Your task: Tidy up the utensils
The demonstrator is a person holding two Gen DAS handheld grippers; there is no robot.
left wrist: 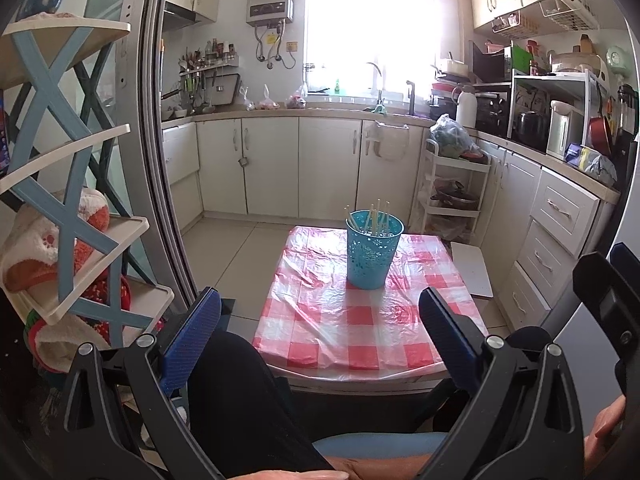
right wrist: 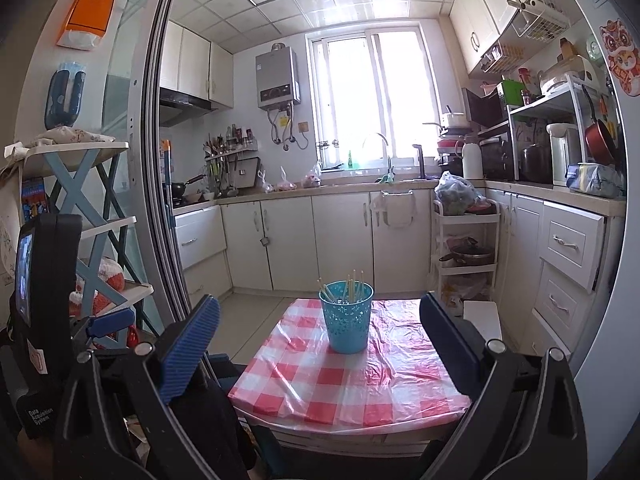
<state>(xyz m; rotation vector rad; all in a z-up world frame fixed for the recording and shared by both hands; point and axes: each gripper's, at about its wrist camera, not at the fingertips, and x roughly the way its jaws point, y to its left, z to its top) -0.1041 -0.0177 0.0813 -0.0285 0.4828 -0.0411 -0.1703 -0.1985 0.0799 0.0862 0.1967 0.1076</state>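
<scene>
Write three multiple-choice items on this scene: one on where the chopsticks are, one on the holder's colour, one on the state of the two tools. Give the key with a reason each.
1. Where are the chopsticks?
A. Lying flat on the tablecloth
B. Standing in the holder
C. Held in a tool

2. What colour is the holder?
A. Turquoise blue
B. Red
C. White

3. What state are the left tool and the right tool in?
A. Both shut on chopsticks
B. One open, one shut
C. Both open and empty

Key:
1 B, their tips stick up out of the holder's rim.
2 A, the perforated cup on the red-and-white checked tablecloth is turquoise.
3 C, each wrist view shows its two fingers spread wide with nothing between them.
</scene>
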